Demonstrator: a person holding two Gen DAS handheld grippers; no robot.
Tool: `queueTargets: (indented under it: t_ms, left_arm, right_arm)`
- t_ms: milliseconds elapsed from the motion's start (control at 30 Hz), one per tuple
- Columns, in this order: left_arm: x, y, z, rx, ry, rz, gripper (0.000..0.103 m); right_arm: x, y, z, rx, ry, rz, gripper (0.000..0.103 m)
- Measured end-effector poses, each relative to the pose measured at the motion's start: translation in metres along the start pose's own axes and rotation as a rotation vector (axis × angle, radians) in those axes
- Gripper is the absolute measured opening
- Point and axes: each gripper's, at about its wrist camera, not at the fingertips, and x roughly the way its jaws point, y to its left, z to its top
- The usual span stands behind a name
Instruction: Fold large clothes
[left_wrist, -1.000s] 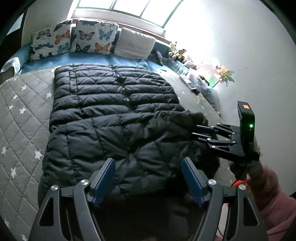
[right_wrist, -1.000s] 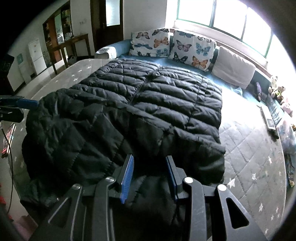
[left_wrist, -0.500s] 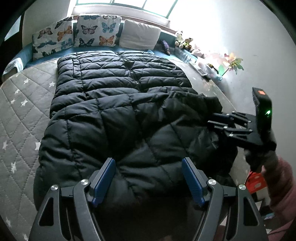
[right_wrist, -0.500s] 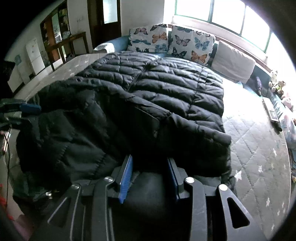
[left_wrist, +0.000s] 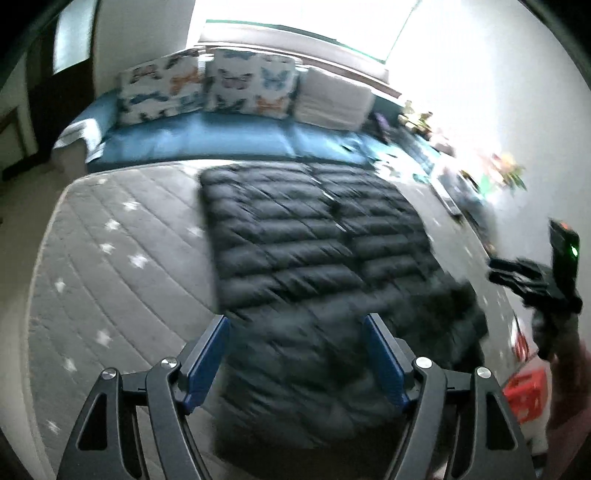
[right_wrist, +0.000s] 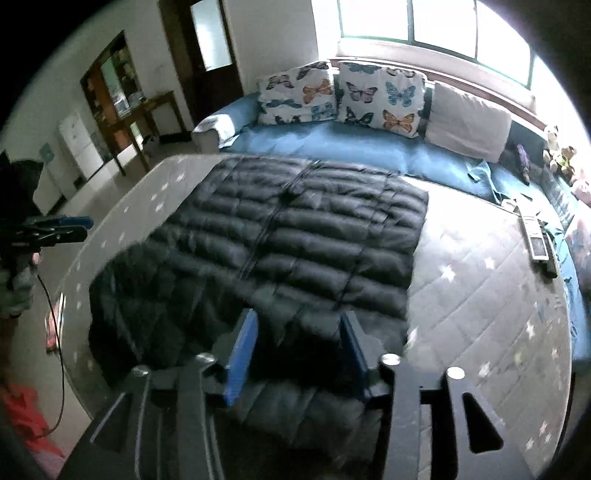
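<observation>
near hem of black puffer jacket (right_wrist: 295, 258) folded over; left gripper (left_wrist: 295, 354) wide open, empty; right gripper (right_wrist: 295, 347) just opened, releasing fold

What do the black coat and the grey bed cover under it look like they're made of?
Black coat: looks like padded synthetic shell, nylon or polyester, judging by puffy stitched channels with a slight sheen; the filling can't be told. Grey bed cover: seems a matte quilted fabric, with diagonal stitch lines and pale printed stars; the fibre is unclear.

A home bedroom: quilted bed (right_wrist: 480, 295), butterfly cushions (right_wrist: 380, 98) (window behind)
</observation>
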Motion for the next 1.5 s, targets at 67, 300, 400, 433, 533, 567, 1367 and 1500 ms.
queueTargets:
  t_ms: [67,300,400,433,533,567,1367,1500]
  left_arm:
    - [0.008,0.028,0.026,-0.042,0.0,0.018,0.079]
    - [0.07,0.111,0.105,-0.155,0.038,-0.004,0.079]
    - [0.107,0.132,0.128,-0.184,0.055,-0.023,0.079]
    - [0.122,0.138,0.135,-0.196,0.064,-0.029,0.079]
    - [0.157,0.146,0.148,-0.204,0.082,-0.028,0.079]
    - [0.169,0.149,0.153,-0.207,0.092,-0.024,0.079]
    - [0.27,0.152,0.176,-0.364,0.079,-0.185,0.021]
    - [0.226,0.128,0.181,-0.312,0.004,-0.206,0.013]
  right_arm:
    - [0.014,-0.023,0.022,0.058,0.02,0.026,0.056]
    - [0.085,-0.103,0.072,0.218,0.067,0.043,0.056]
    - [0.12,-0.141,0.081,0.331,0.086,0.076,0.056]
    - [0.135,-0.154,0.083,0.36,0.097,0.068,0.056]
    - [0.16,-0.175,0.087,0.389,0.11,0.057,0.056]
    - [0.168,-0.181,0.087,0.403,0.111,0.066,0.056]
    - [0.191,-0.203,0.095,0.477,-0.042,0.349,0.022]
    - [0.143,-0.178,0.104,0.397,-0.092,0.363,0.02]
